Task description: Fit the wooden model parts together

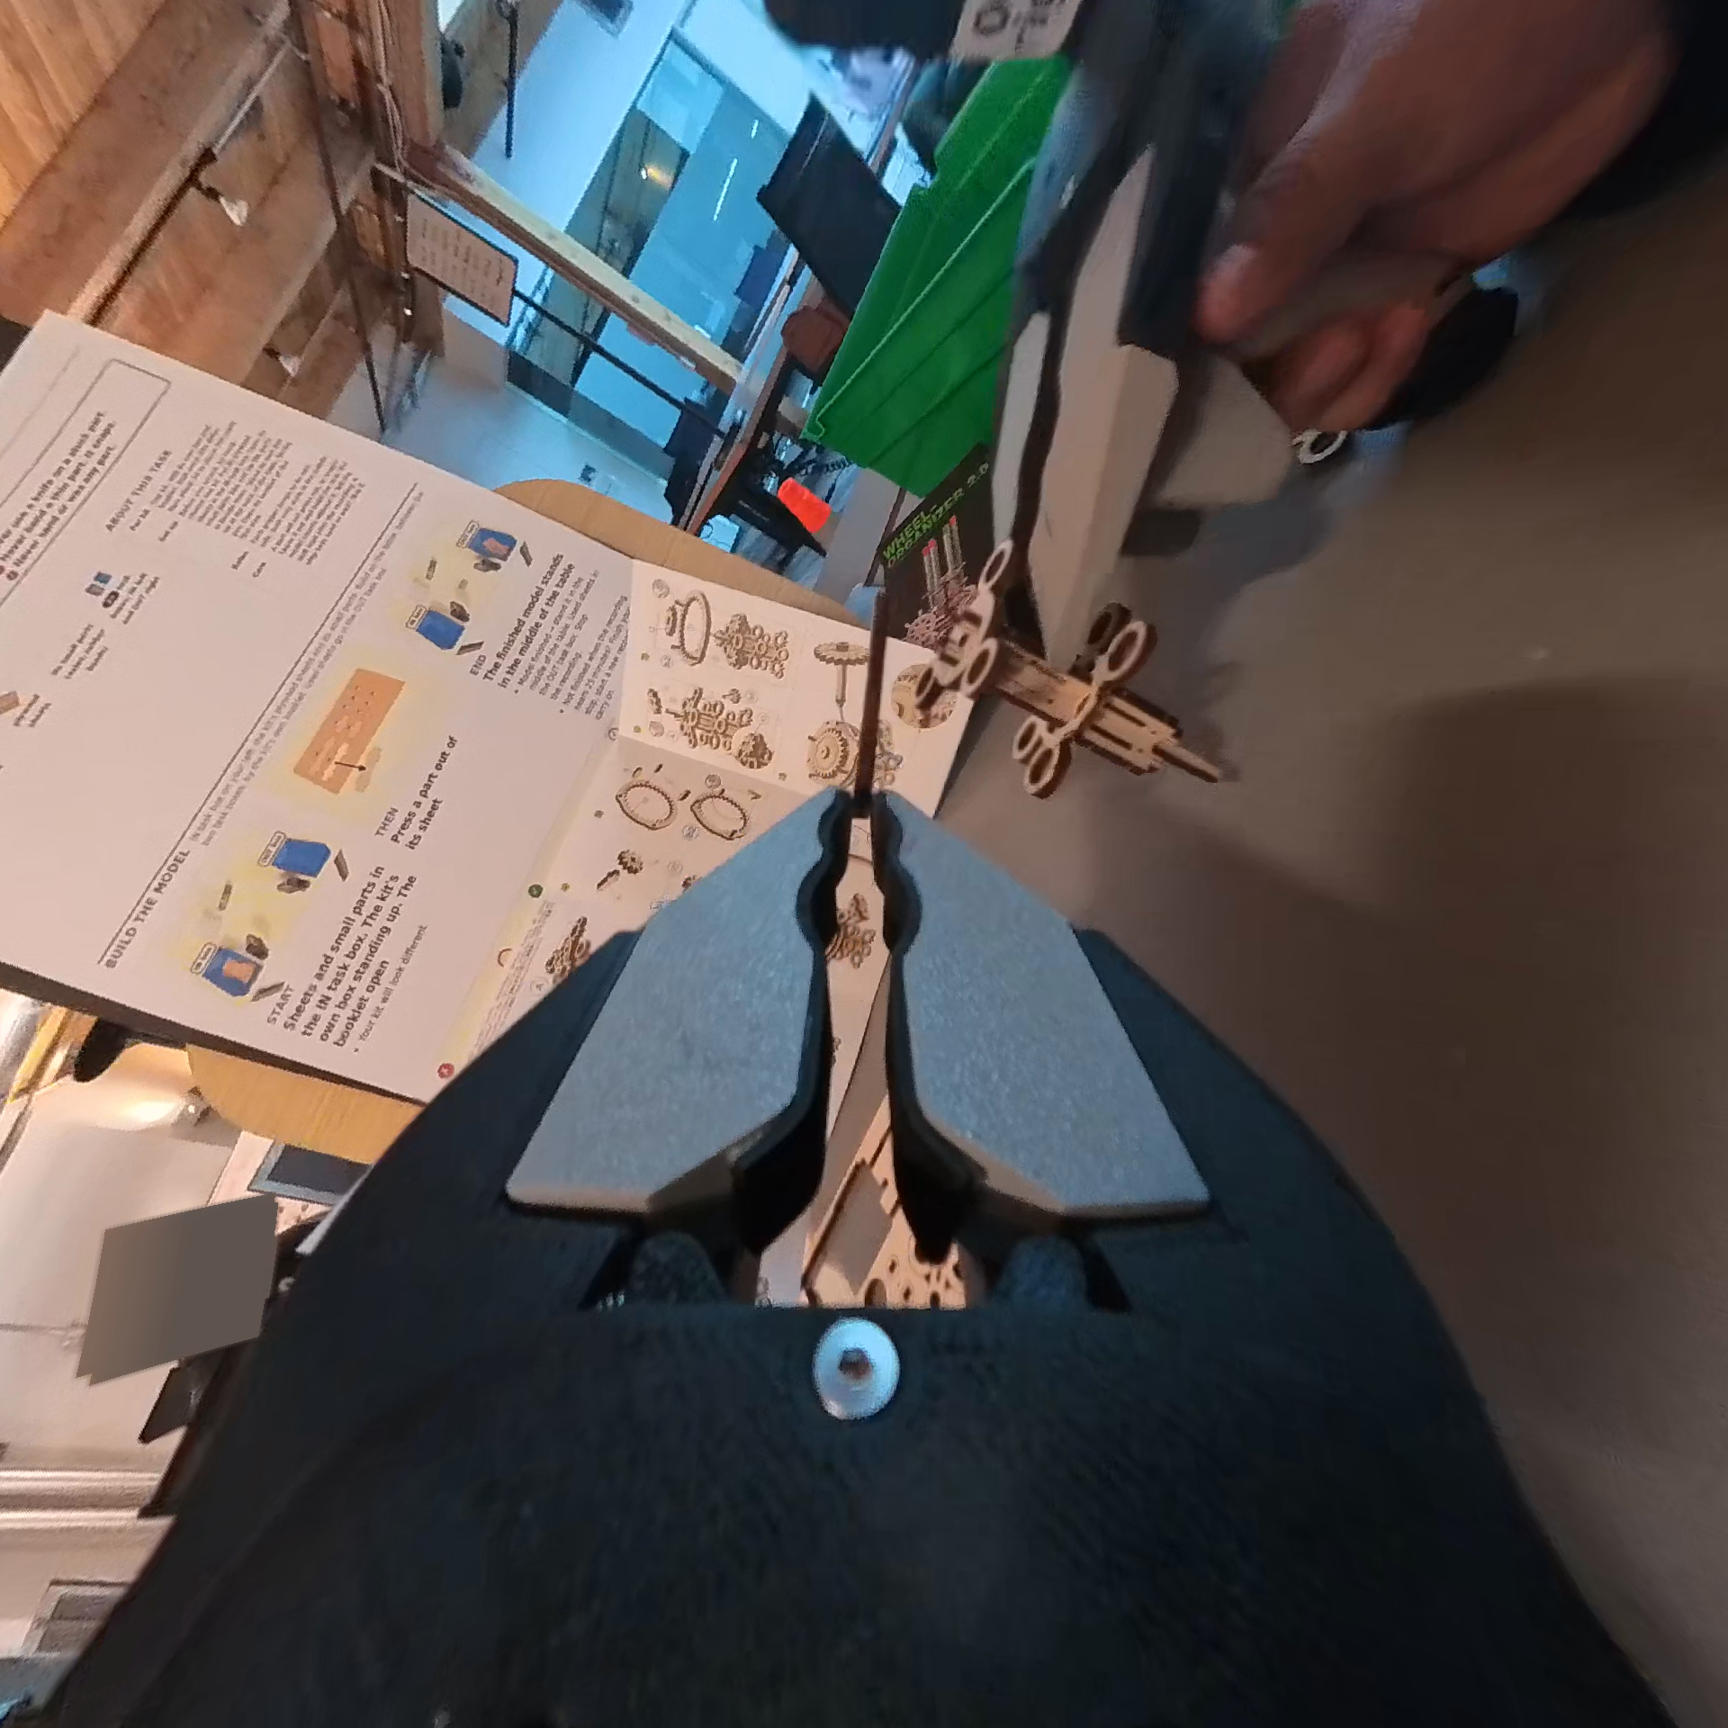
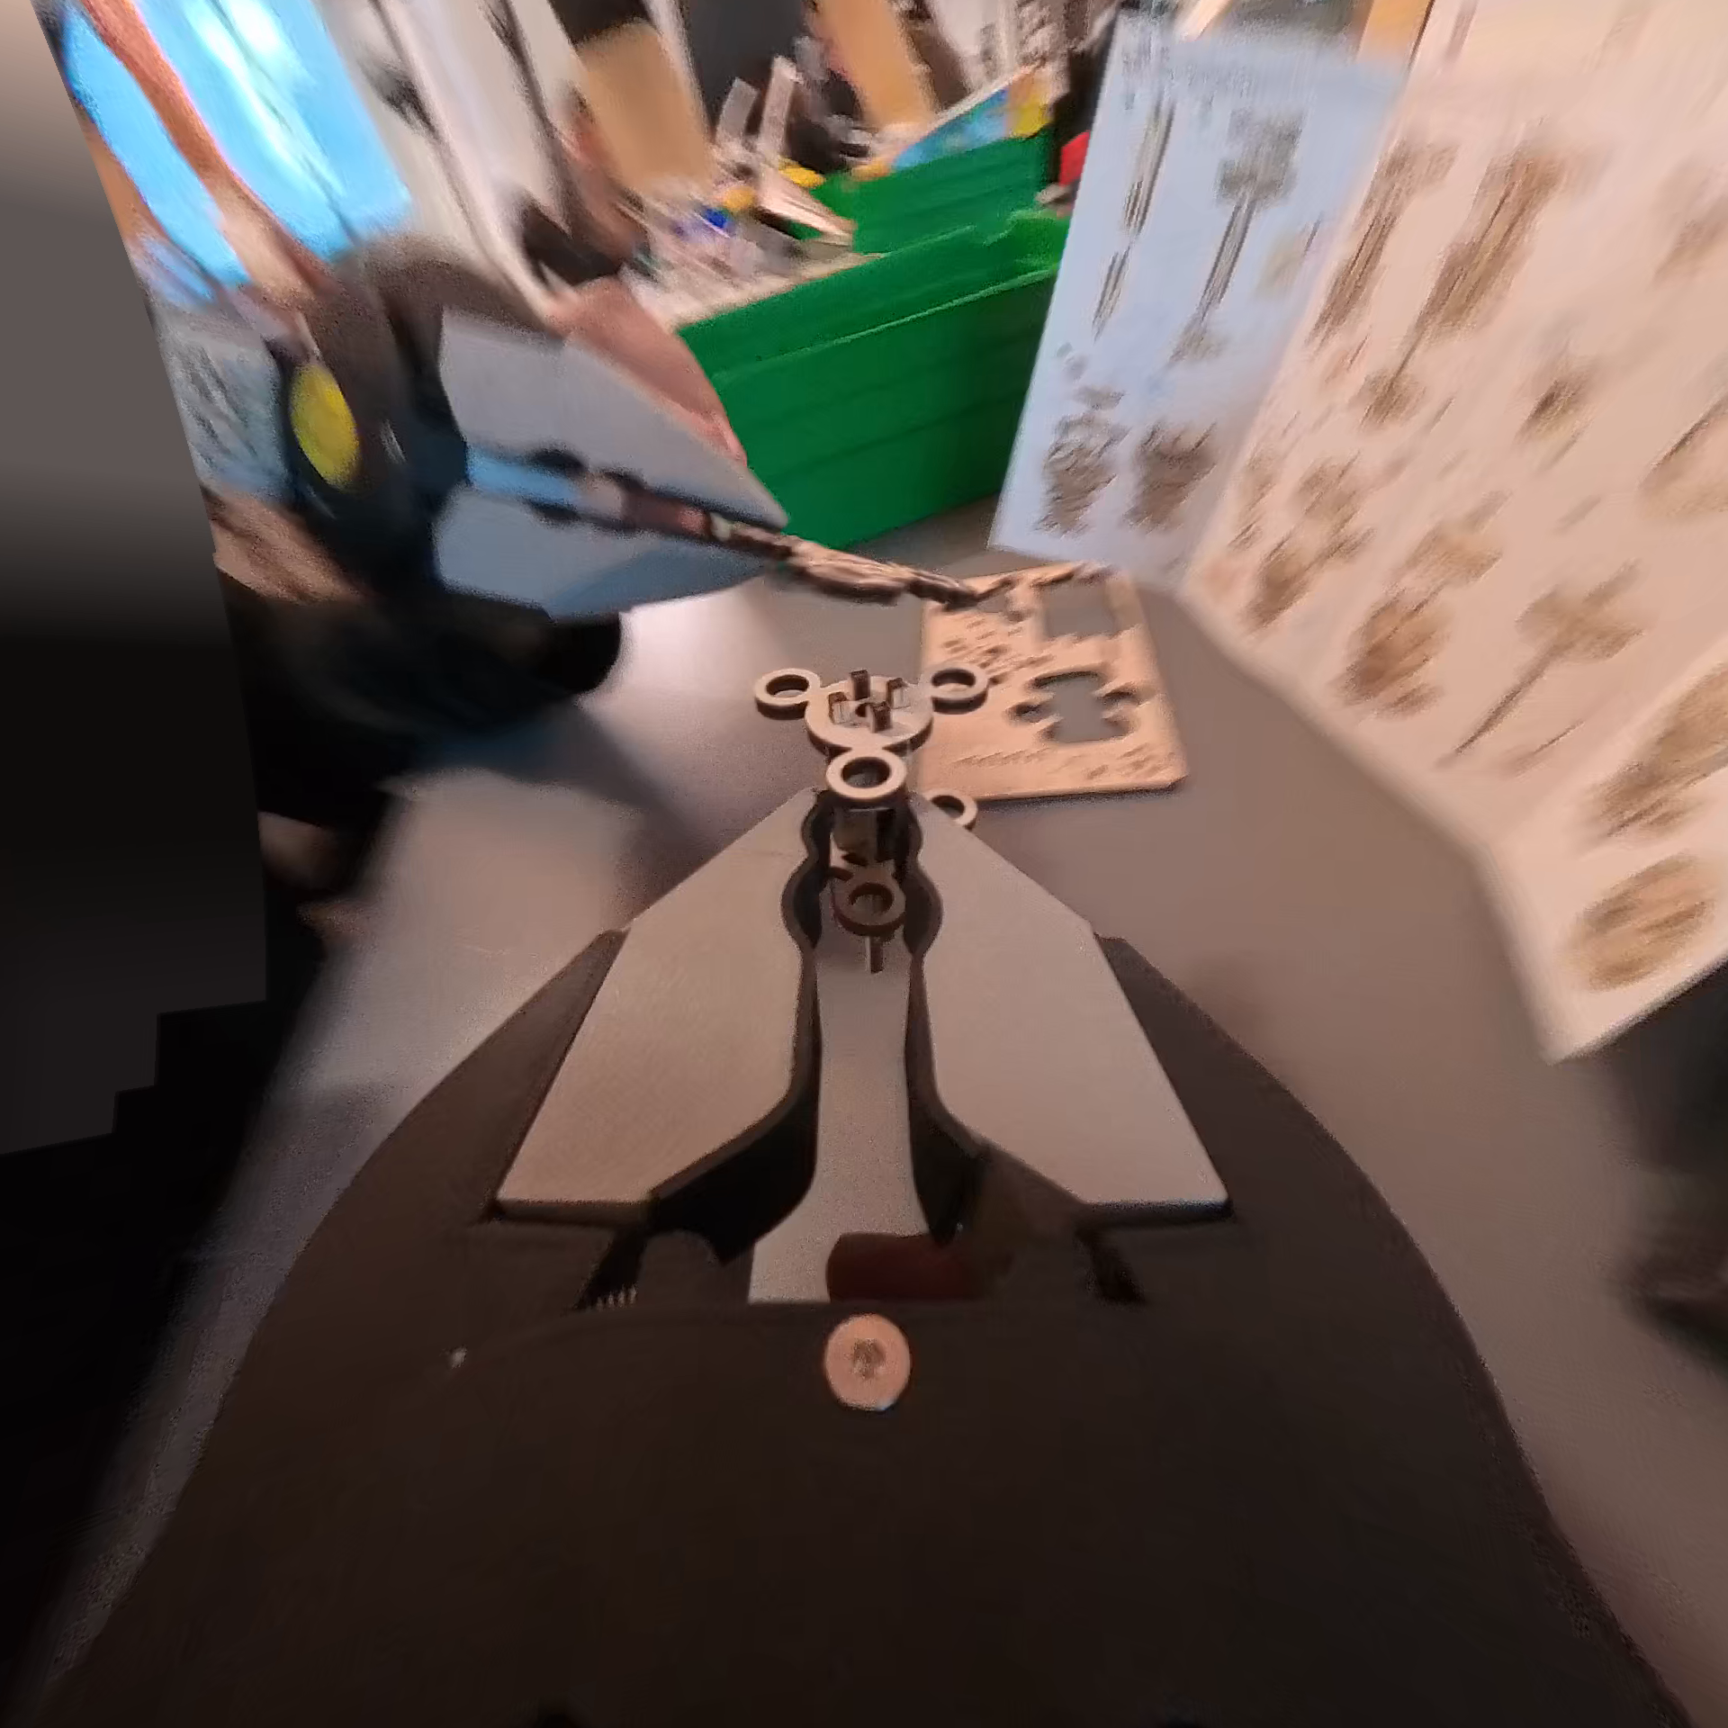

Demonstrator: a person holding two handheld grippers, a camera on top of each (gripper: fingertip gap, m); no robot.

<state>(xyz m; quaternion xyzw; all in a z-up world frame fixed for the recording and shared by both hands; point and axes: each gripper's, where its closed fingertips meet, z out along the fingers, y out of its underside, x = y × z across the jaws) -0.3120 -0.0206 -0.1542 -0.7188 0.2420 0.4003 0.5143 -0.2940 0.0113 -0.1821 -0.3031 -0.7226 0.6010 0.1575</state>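
The left gripper (image 1: 862, 802) is pinching a thin, flat laser-cut plywood sheet (image 1: 868, 697) edge-on, its grey fingers (image 1: 711, 1010) pressed against it. In the right wrist view that sheet's far end is reaching a second pale cut-out plywood sheet (image 2: 1052, 697) lying on the grey table (image 2: 580, 842) at one o'clock.

The right gripper (image 2: 862, 813) is clamping the pale wooden model assembly (image 2: 865, 748) — a slotted shaft with ringed plates (slightly blurred) — at twelve o'clock of its own view. From the left wrist view, the same assembly (image 1: 1085, 697) is sitting at one o'clock under the right gripper (image 1: 1047, 608), beside the open white instruction booklet (image 1: 748, 711).
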